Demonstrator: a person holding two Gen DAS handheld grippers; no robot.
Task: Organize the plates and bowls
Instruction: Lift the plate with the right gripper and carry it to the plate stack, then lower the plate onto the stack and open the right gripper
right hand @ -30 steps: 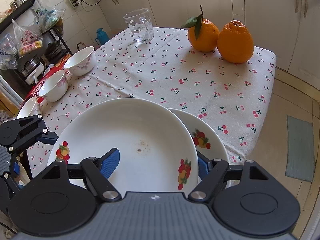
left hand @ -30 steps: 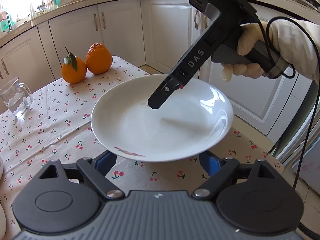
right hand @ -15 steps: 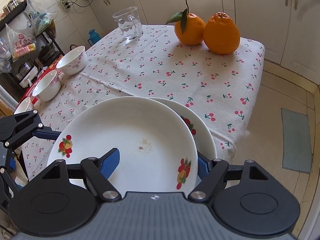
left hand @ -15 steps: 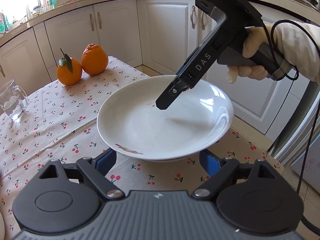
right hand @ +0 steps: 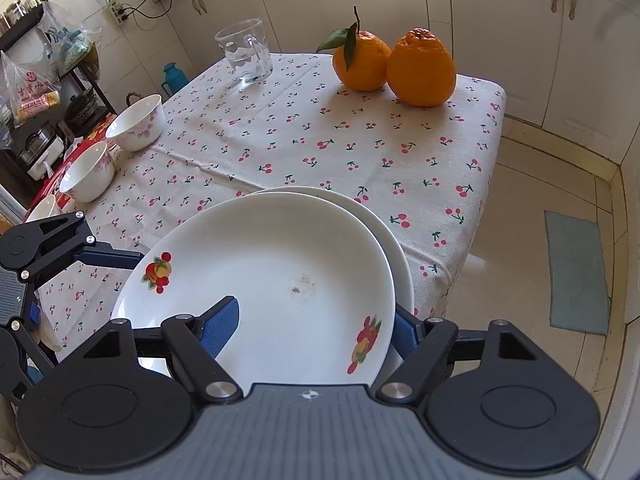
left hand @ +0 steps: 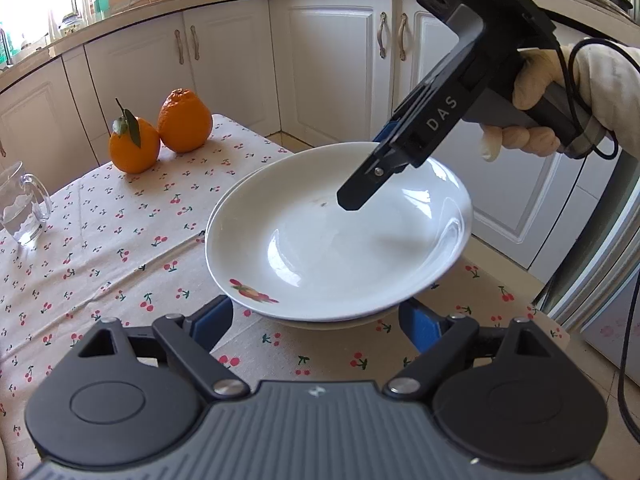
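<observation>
My right tongs (right hand: 316, 330) pinch the near rim of the white fruit-printed ceramic plate (right hand: 272, 276), one pad inside the dish and one under it. I judge this rim grip lets the plate tilt and slide onto the second white plate (right hand: 394, 240) beneath, at the near right corner of the cherry-print cloth-covered desk (right hand: 320, 148). Left tongs (left hand: 316, 326) spread wide at the stack's edge, touching nothing I can confirm, probably to steady it. Three white bowls (right hand: 136, 122) wait at far left.
</observation>
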